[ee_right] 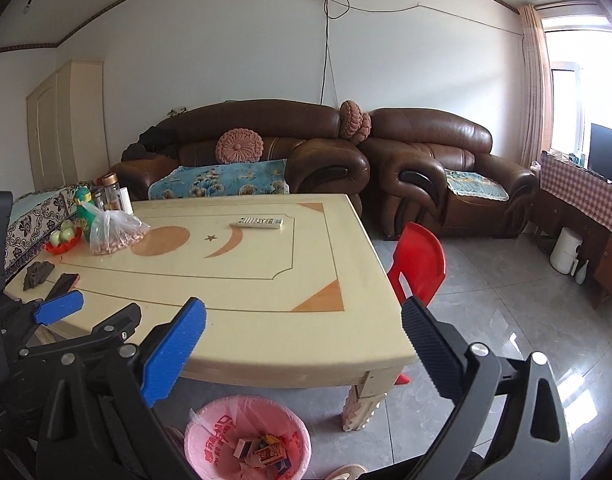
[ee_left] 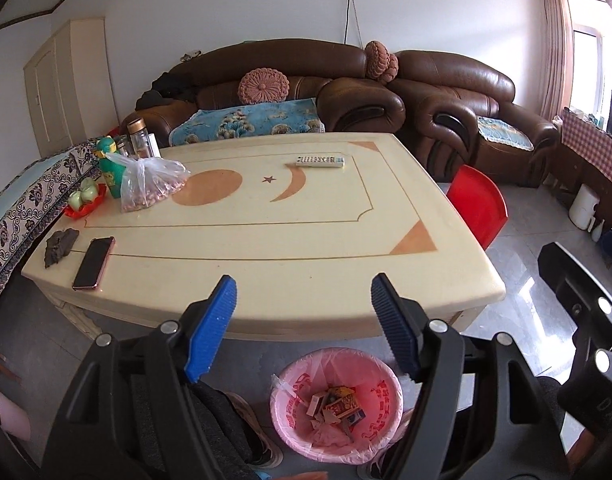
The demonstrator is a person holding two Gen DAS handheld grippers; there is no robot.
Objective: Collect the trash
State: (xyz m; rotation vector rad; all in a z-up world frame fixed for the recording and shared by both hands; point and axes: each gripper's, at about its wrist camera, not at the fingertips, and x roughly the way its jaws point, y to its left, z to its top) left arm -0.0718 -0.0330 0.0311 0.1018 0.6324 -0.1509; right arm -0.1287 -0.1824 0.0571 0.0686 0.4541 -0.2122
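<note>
I see the trash bin [ee_left: 337,404], round, lined with a pink plastic bag, upright on the floor just in front of the desk [ee_left: 265,248] edge. Inside lies the trash [ee_left: 338,402]: small colourful cardboard boxes and paper scraps, jumbled at the bottom.

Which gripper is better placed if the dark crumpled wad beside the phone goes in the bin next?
Probably left gripper: open and empty like the right gripper, but nearer the wad at the table's left edge.

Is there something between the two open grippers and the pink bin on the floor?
Nothing visible. The left gripper and right gripper are both empty above the table edge, and the pink bin below is uncovered, with small boxes inside.
</note>
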